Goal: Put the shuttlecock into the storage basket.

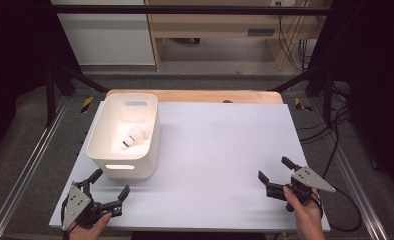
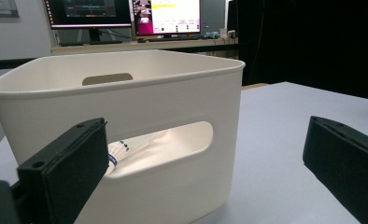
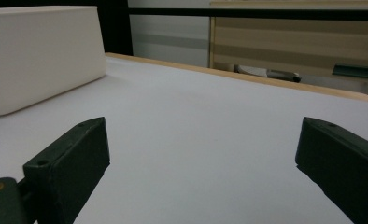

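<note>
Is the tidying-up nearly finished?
It looks close to done. White feathered shuttlecocks already lie inside the white plastic bin. Nothing is in hand: the left gripper and right gripper rest open on the pale grey table mat, which holds nothing loose to collect.

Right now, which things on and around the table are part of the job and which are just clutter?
In the job:
white bin
shuttlecocks lying inside it
left gripper, open, near the bin's front wall
right gripper, open, over bare table

Just lying about:
monitors behind the bin
wooden desk beyond the table
floor cables
</note>
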Motion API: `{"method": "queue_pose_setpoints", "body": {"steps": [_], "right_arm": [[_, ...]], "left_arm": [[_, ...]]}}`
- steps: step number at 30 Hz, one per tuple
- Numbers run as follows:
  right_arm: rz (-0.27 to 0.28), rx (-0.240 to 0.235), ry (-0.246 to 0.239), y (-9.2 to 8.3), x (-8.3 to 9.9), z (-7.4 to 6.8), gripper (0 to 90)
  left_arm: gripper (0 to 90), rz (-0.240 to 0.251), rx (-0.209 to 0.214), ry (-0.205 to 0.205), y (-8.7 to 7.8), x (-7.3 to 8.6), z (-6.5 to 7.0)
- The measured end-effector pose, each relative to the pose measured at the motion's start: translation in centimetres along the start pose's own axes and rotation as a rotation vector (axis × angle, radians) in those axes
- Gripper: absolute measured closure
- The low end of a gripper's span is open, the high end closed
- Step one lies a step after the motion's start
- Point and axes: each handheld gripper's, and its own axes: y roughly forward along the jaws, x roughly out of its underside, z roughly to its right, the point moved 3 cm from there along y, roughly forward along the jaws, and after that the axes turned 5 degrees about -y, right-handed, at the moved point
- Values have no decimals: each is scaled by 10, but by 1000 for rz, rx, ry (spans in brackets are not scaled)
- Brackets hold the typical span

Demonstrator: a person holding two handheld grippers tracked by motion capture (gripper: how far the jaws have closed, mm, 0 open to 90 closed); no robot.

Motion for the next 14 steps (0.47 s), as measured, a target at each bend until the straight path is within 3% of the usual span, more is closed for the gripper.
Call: {"method": "queue_pose_setpoints", "body": {"steps": [8,14], "right_arm": [[58,-24,-44,6,-3,-8,30],[86,-25,-46,7,-2,-9,25]], "left_arm": [[4,10,-3,7,1,-1,1],[4,11,-5,8,0,0,4]]}}
